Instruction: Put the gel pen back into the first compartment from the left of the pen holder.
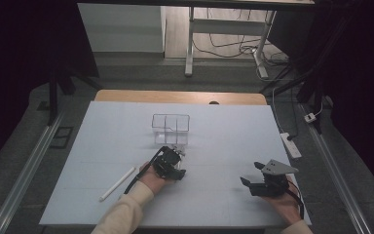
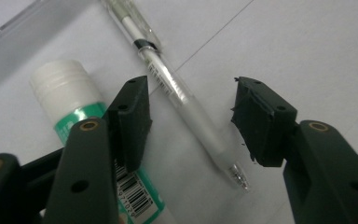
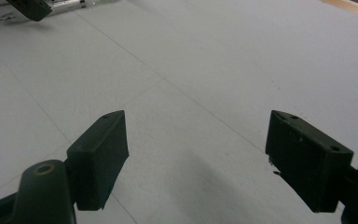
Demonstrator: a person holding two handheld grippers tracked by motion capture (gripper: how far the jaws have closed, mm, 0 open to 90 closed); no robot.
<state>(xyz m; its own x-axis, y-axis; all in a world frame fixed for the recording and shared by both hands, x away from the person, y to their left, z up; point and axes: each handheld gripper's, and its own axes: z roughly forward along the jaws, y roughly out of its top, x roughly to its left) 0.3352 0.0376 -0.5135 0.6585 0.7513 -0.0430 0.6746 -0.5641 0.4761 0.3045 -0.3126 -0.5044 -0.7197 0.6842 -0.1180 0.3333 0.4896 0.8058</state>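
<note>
On the white table (image 2: 307, 42), a clear pen (image 2: 186, 100) lies between the open left hand-held gripper (image 2: 191, 119) pads, untouched.

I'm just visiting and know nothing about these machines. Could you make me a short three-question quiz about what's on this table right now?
1. True or false: the left gripper has already clamped the clear pen.
2. What lies beside the pen, partly under one jaw of that gripper?
A. a glue stick with a green label
B. a pair of scissors
C. a ruler
3. What does the right gripper hold?

Key
1. False: the pen lies between the open jaws, touched by neither pad.
2. A, the glue stick.
3. Nothing; its jaws stand wide over the bare white tabletop.
</note>
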